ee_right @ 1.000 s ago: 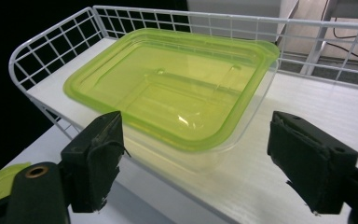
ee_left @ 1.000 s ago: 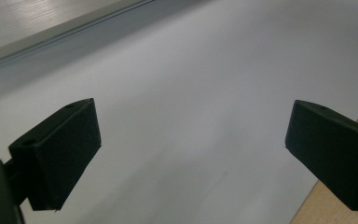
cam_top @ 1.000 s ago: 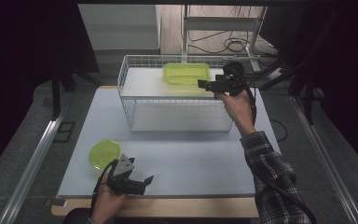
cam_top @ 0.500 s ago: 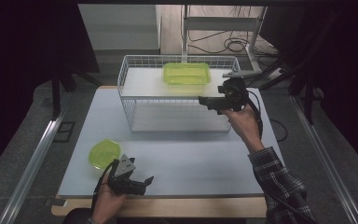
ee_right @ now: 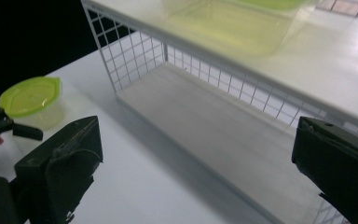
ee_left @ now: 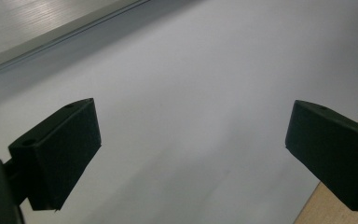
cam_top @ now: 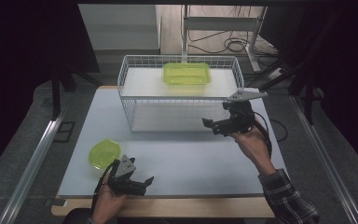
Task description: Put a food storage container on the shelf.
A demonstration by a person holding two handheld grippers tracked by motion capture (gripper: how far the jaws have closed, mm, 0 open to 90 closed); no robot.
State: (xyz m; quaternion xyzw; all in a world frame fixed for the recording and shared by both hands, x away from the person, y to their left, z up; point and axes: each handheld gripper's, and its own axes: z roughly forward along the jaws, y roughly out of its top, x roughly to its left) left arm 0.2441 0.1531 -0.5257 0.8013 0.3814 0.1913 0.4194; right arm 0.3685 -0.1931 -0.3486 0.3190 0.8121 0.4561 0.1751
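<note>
Both claws gaping, empty: right claw (cam_top: 213,126) in front of the rack (cam_top: 135,100), tub (cam_top: 186,73) up top, left claw (cam_top: 141,183) beside the bowl (cam_top: 104,153) on the table (cam_top: 200,163); square up before closing

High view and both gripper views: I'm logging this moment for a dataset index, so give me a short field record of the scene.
surface: white table
rack: white wire shelf rack, two levels
upper shelf: rectangular green container
lower shelf: bare
table, near left: round green-lidded container
left gripper: open, holding nothing, low at near edge
right gripper: open, holding nothing, in front of rack
</note>
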